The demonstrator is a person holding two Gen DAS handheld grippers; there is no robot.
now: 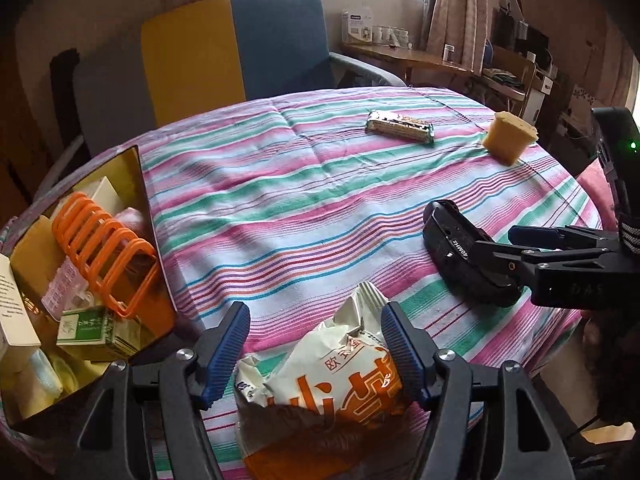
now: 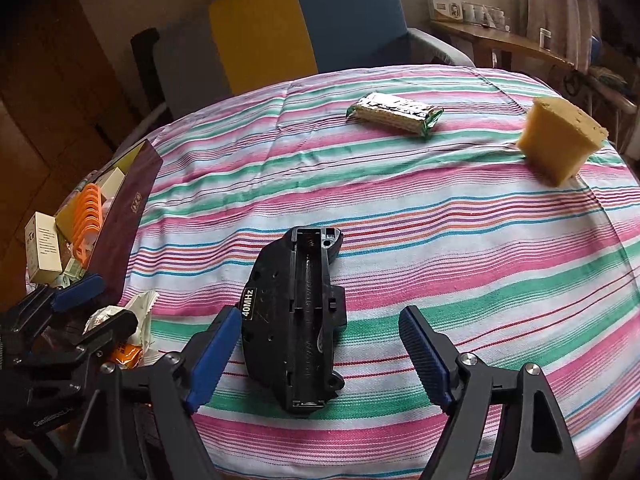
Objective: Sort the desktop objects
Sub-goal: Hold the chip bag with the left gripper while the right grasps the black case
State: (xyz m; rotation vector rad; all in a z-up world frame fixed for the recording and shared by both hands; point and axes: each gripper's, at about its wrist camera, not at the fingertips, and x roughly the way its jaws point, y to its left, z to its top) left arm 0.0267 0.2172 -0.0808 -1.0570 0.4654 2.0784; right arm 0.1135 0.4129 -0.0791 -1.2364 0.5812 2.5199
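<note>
An orange-and-white snack packet [image 1: 332, 376] lies on the striped tablecloth [image 1: 320, 200] between the fingers of my left gripper [image 1: 316, 350]. That gripper is open; its right pad touches the packet and the left pad stands clear. A black remote-control body [image 2: 296, 320] marked 40MHz lies with its battery bay open and facing up. My right gripper [image 2: 320, 354] is open around the remote's near half, with the left pad against its side. The left wrist view shows the right gripper [image 1: 508, 240] over the remote [image 1: 460, 256]. The left gripper [image 2: 100, 308] and packet [image 2: 140, 308] show at the right wrist view's lower left.
A dark open box [image 1: 140, 200] at the table's left edge holds an orange rack [image 1: 104, 248], a green carton [image 1: 96, 326] and other small boxes. A wrapped wafer bar [image 2: 396, 114] and a yellow sponge [image 2: 560, 140] lie at the far side. A blue-and-yellow chair [image 1: 240, 52] stands behind.
</note>
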